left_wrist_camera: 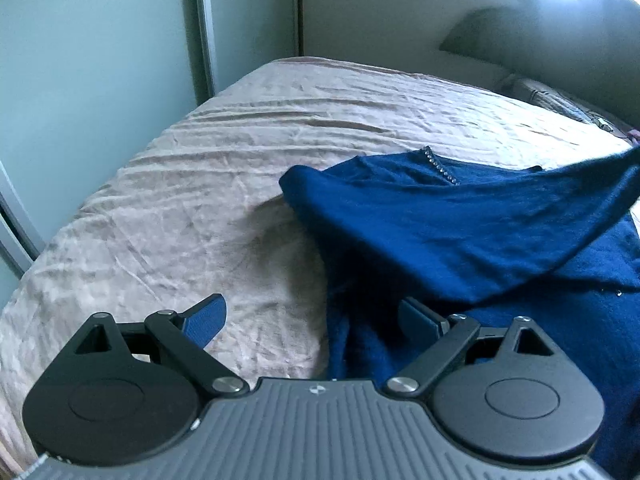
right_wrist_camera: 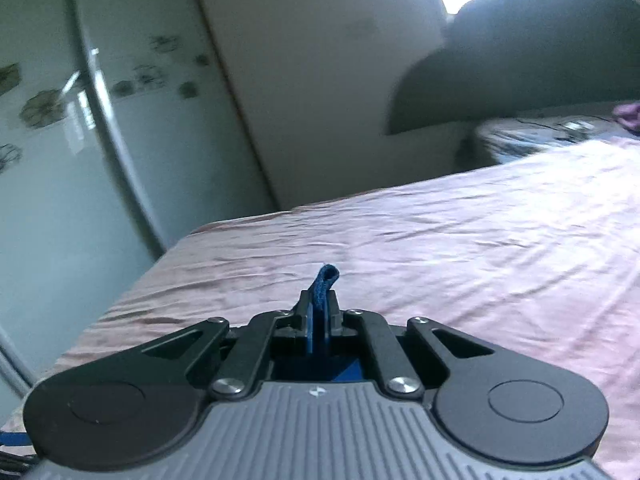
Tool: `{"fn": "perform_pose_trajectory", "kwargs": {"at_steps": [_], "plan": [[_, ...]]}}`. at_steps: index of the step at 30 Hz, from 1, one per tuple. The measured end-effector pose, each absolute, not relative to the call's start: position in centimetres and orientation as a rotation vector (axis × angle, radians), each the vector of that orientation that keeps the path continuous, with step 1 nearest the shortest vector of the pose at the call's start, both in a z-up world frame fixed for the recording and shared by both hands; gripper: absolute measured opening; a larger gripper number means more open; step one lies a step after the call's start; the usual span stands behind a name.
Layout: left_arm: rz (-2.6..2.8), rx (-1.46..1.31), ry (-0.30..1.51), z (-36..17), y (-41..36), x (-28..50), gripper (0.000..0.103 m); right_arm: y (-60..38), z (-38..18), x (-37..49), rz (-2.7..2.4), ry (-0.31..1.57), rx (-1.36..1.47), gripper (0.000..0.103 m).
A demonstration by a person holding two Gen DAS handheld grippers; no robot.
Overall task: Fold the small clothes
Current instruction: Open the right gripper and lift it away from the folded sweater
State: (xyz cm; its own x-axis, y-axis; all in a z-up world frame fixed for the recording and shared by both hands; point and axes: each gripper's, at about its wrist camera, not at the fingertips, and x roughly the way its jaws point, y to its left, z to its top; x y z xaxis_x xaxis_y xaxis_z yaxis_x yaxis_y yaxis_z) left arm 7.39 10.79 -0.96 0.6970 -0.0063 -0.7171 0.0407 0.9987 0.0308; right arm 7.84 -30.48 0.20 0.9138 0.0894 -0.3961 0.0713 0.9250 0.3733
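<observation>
A dark blue knit garment [left_wrist_camera: 460, 232] with a row of small beads lies on the pink bedspread [left_wrist_camera: 200, 184], at the right of the left wrist view. One part of it is lifted and stretched up toward the right edge. My left gripper [left_wrist_camera: 312, 316] is open and empty, low over the bed at the garment's near left edge. My right gripper [right_wrist_camera: 319, 312] is shut on a pinch of the blue garment [right_wrist_camera: 325, 280], whose edge sticks up between the fingers, above the bedspread [right_wrist_camera: 460, 248].
Glossy sliding wardrobe doors [left_wrist_camera: 92, 60] stand along the bed's left side. A headboard and pillow [left_wrist_camera: 560, 100] are at the far right. A small purple item [right_wrist_camera: 628, 114] lies by the pillow.
</observation>
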Motion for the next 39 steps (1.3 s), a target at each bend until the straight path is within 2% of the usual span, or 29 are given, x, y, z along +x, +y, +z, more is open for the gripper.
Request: {"fn": "perform_pose_trajectory", "kwargs": {"at_steps": [14, 18, 22, 25, 27, 29, 31, 36, 37, 38, 39], "plan": [[0.006, 0.221, 0.794, -3.4, 8.0, 8.6, 0.095, -34.9, -5.5, 7.6, -0.09, 0.549, 0.456, 0.005], [0.084, 0.224, 0.784, -3.9, 9.0, 8.9, 0.096, -35.0, -6.6, 7.8, -0.099, 0.624, 0.432, 0.009], [0.132, 0.208, 0.773, -3.9, 10.0, 9.1, 0.097, -34.3, -5.4, 6.4, -0.226, 0.591, 0.351, 0.03], [0.144, 0.192, 0.769, -4.1, 10.2, 9.2, 0.096, -32.2, -4.1, 5.1, -0.174, 0.535, 0.249, 0.03], [0.158, 0.191, 0.756, -4.2, 10.2, 9.1, 0.096, -30.5, -4.1, 5.2, -0.046, 0.563, 0.206, 0.033], [0.171, 0.196, 0.744, -4.4, 10.0, 8.9, 0.097, -29.0, -5.0, 5.9, 0.04, 0.644, 0.168, 0.05], [0.173, 0.202, 0.734, -4.6, 10.0, 8.8, 0.098, -28.3, -6.3, 6.5, 0.024, 0.7, 0.121, 0.058], [0.154, 0.212, 0.741, -4.3, 10.2, 8.5, 0.098, -28.8, -5.9, 4.6, -0.048, 0.655, 0.191, 0.058], [0.15, 0.216, 0.738, -4.2, 10.2, 8.4, 0.098, -28.6, -5.7, 4.0, -0.025, 0.637, 0.188, 0.063], [0.148, 0.22, 0.738, -4.2, 10.1, 8.3, 0.097, -28.3, -5.7, 3.6, 0.0, 0.638, 0.171, 0.074], [0.147, 0.223, 0.74, -4.2, 10.0, 8.1, 0.098, -28.0, -6.0, 3.6, 0.009, 0.66, 0.137, 0.077]]}}
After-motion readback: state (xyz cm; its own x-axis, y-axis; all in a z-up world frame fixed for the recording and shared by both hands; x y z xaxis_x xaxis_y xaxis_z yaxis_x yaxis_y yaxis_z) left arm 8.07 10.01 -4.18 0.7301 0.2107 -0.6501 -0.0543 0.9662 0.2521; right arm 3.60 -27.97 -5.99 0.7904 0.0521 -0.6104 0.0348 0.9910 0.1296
